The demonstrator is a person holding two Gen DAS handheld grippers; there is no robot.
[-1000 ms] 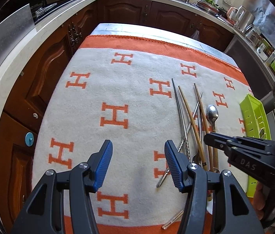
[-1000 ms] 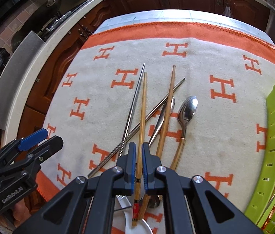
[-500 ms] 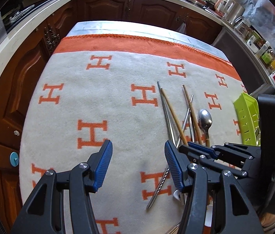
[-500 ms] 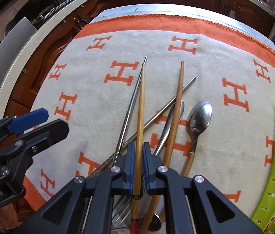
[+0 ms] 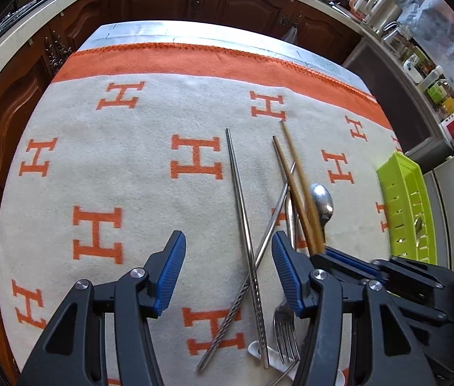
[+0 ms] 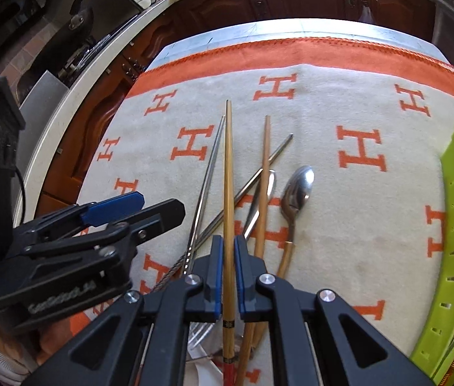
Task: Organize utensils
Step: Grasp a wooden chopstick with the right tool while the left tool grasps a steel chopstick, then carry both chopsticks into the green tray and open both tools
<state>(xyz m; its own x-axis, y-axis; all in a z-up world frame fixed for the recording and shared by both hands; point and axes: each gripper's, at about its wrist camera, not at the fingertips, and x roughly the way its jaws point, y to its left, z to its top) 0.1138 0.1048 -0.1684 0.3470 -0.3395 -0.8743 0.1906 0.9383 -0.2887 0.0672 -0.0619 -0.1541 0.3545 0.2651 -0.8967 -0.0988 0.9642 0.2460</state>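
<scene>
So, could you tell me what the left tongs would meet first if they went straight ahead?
Probably the crossed metal chopsticks lying between the open left tongs, then the blanket; depth is unclear.

The wooden chopstick (image 6: pixel 229 173) clamped in the right gripper (image 6: pixel 226 276) has been raised off the blanket (image 6: pixel 349 212); its tip now overlaps the metal chopstick (image 6: pixel 209 173) it formerly lay beside. The left gripper (image 5: pixel 225 270) has shifted toward the utensil pile, its jaws now straddling the crossed metal chopsticks (image 5: pixel 246 225).
</scene>
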